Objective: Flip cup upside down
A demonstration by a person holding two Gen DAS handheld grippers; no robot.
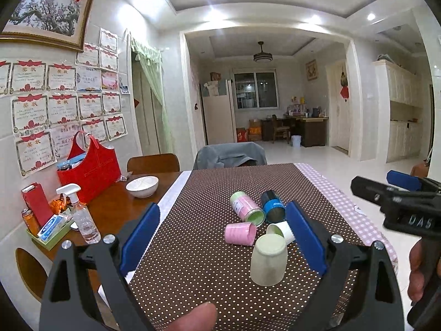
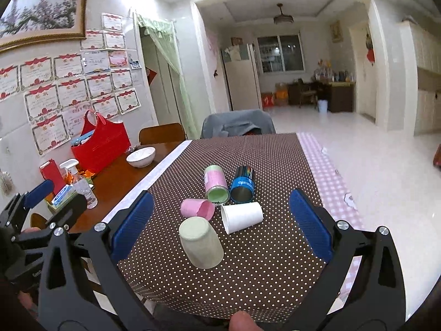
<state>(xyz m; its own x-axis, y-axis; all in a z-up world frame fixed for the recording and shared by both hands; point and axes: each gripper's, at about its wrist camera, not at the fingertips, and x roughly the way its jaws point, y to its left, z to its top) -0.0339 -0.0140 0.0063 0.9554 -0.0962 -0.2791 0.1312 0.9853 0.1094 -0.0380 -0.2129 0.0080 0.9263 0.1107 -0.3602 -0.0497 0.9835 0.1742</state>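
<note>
The surface (image 2: pixel 129 171) is a wooden dining top, and a brown white-dotted cloth (image 2: pixel 248 262) runs down its middle over a pink checked cloth (image 2: pixel 328 176) that shows along the right edge. A red tote bag (image 1: pixel 91 169) stands at the wall side of the surface, with a white bowl (image 1: pixel 142 186) just in front of it and a clear spray bottle (image 1: pixel 82 218) nearer the camera.

The left gripper (image 1: pixel 220 237) hangs above the near end of the dotted cloth with its jaws spread wide and nothing between them; the right gripper (image 2: pixel 220 223) hangs likewise, its jaws wide apart and empty.

The cups sit together in the middle of the dotted cloth. The pale green cup (image 2: pixel 200 242) is nearest, standing upside down with its flat base up. Just behind it a white paper cup (image 2: pixel 242 216) lies on its side, mouth toward the left. A pink cup (image 2: pixel 197 207) lies on its side just left of the white one, mouth toward the right. Farther back, a pink-and-green can (image 2: pixel 216 183) and a blue can (image 2: pixel 242 184) lie side by side, open ends toward the camera.
</note>
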